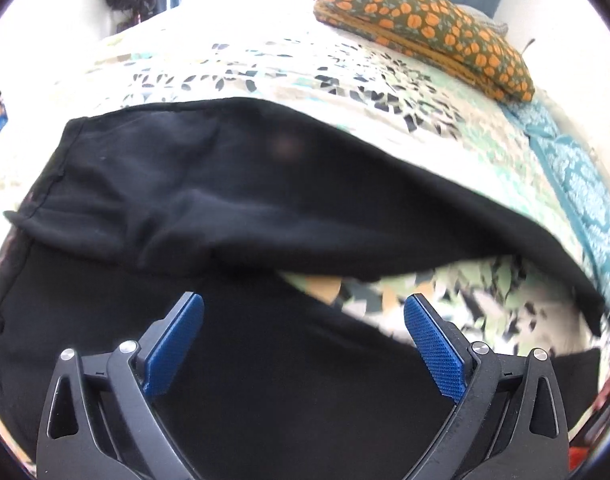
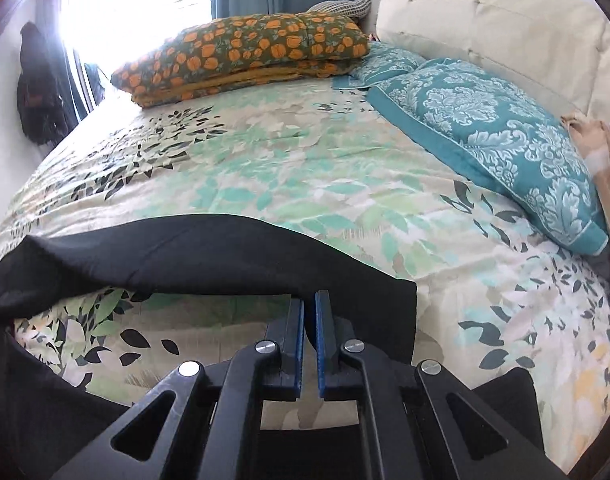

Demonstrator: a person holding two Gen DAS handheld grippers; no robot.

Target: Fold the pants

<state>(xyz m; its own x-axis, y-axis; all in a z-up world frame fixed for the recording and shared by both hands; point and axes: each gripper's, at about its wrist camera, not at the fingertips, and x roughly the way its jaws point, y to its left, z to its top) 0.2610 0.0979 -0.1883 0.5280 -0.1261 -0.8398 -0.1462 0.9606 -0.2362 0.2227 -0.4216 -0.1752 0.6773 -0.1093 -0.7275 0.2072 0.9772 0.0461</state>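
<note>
Black pants (image 1: pixel 209 200) lie on a leaf-patterned bedspread (image 1: pixel 289 76). In the left wrist view one leg is lifted and stretches across from left to right over the other leg, which lies flat below. My left gripper (image 1: pixel 304 308) is open and empty, hovering over the lower black fabric. In the right wrist view my right gripper (image 2: pixel 309 300) is shut on the hem edge of the raised pant leg (image 2: pixel 209 252) and holds it above the bedspread (image 2: pixel 305 168).
A folded orange-flowered quilt (image 2: pixel 241 56) lies at the far side of the bed, also in the left wrist view (image 1: pixel 421 28). Teal damask pillows (image 2: pixel 489 132) lean by a cream headboard (image 2: pixel 497 28) at right. Dark clothes (image 2: pixel 37 92) hang by the window at left.
</note>
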